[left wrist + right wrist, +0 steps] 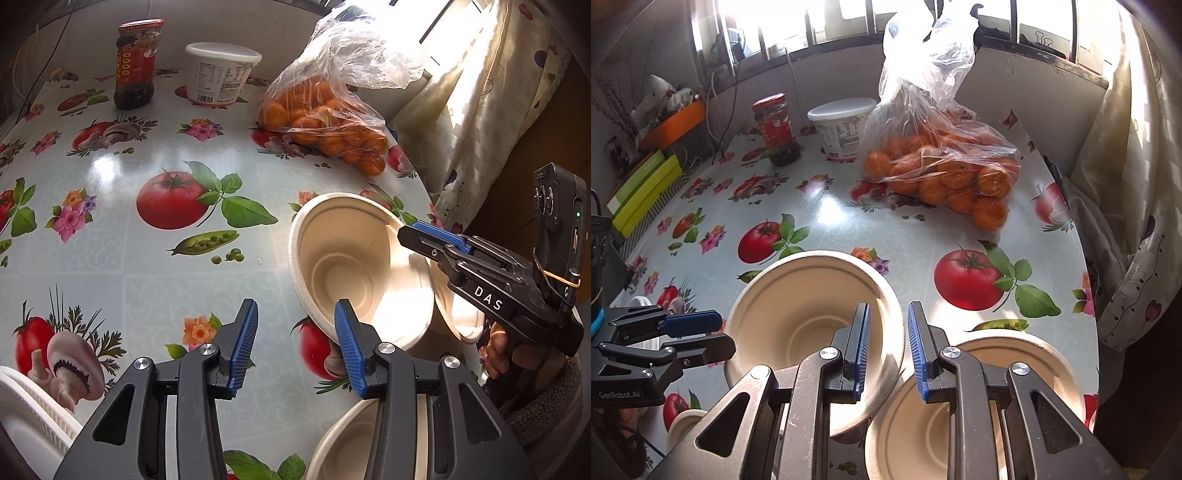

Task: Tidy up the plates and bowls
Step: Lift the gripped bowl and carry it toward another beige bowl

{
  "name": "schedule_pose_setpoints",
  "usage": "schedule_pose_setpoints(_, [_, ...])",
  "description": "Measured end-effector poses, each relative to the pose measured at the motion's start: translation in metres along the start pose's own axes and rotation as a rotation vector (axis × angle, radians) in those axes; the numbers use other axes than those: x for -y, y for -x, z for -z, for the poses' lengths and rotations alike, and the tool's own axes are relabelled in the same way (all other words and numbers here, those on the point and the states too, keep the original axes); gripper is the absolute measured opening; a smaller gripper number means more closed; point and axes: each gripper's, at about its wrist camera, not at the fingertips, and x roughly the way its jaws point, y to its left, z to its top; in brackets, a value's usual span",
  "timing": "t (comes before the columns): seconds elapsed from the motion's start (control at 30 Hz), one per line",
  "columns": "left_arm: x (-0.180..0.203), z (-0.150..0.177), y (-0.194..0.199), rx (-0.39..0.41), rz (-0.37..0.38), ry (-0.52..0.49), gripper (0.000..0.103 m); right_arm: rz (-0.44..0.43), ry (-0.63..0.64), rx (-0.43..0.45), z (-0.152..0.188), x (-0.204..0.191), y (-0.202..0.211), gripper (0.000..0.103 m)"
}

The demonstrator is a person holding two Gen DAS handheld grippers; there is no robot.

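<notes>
My right gripper (pixel 885 352) is shut on the rim of a beige paper bowl (pixel 798 325) and holds it tilted above the table; it also shows in the left wrist view (pixel 354 266) with the right gripper (pixel 413 236) on its far rim. A second beige bowl (pixel 1027 358) sits beneath it at the table's right edge. A third bowl (pixel 343 446) lies under my left gripper (pixel 295 347), which is open and empty, just left of the held bowl. A white plate (pixel 26 417) sits at the lower left.
On the floral tablecloth (pixel 122 258) stand a red-labelled jar (pixel 135 66), a white tub (pixel 221 74) and a plastic bag of oranges (pixel 325 118) at the back. A curtain (pixel 480 92) hangs at the right. Boxes (pixel 646 184) lie off the left edge.
</notes>
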Motion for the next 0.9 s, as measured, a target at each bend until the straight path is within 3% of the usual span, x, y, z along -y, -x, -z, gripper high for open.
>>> schedule_pose_setpoints(0.2, [0.0004,0.0002,0.0001,0.004,0.006,0.000,0.044,-0.026,0.001,-0.008,0.0027,-0.0009,-0.0047,0.021])
schedule_pose_setpoints(0.27, [0.0012,0.0004,0.0010,0.009,0.009,-0.005,0.039,-0.033,-0.002,-0.006,0.0034,-0.0005,-0.0046,0.020])
schedule_pose_setpoints(0.4, [0.0020,0.0004,0.0019,0.014,0.009,-0.008,0.039,-0.049,-0.017,0.005,0.0036,0.0001,-0.0017,0.014])
schedule_pose_setpoints(0.9, [0.0000,0.0017,0.0088,0.040,0.011,0.008,0.039,-0.092,-0.035,-0.003,0.0086,-0.0060,-0.0025,0.012])
